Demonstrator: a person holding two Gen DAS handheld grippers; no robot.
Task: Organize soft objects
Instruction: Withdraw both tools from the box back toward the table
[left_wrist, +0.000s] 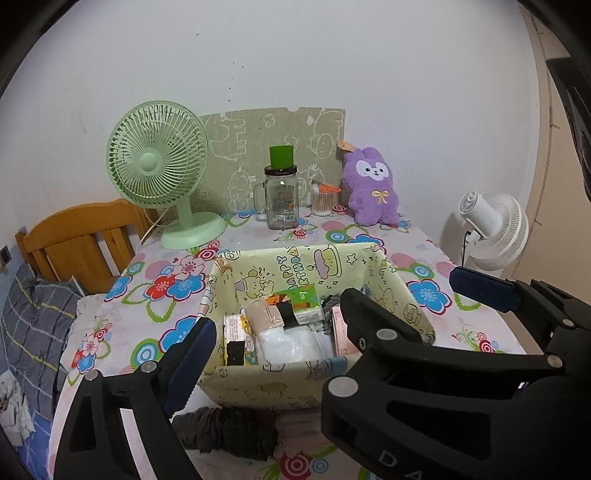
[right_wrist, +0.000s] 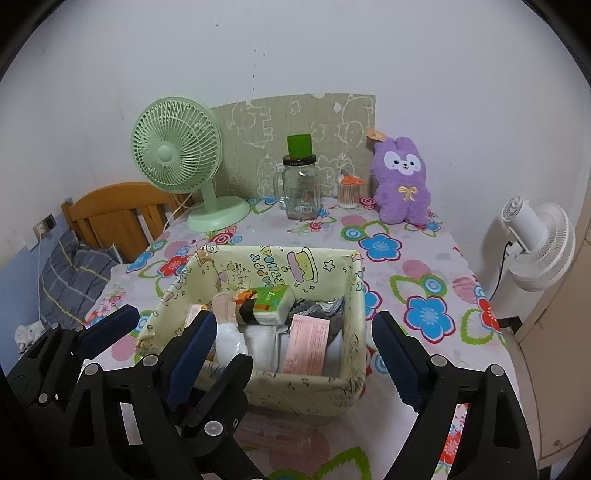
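A pale yellow cartoon-print box (left_wrist: 295, 254) (right_wrist: 280, 251) stands on the flowered tablecloth. It holds a green tissue pack (left_wrist: 304, 301) (right_wrist: 271, 301), a beige roll (left_wrist: 264, 314), white folded cloth (left_wrist: 291, 345), a pink packet (right_wrist: 308, 345) and grey socks (right_wrist: 314, 314). A dark grey cloth (left_wrist: 229, 428) lies in front of the box. Both grippers hover side by side over its near edge, fingers interleaved. My left gripper (left_wrist: 301, 325) is open, its right finger hidden behind the right gripper (left_wrist: 400, 286). My right gripper (right_wrist: 295, 321) is open and holds nothing. A purple plush (left_wrist: 371, 186) (right_wrist: 402, 181) sits at the back.
At the back stand a green desk fan (right_wrist: 177, 147), a glass jar mug (right_wrist: 299, 188) topped by a green cup, and a cotton-swab pot (right_wrist: 349, 194). A white fan (right_wrist: 535, 240) stands past the table's right edge. A wooden headboard (right_wrist: 118, 210) and plaid pillow lie left.
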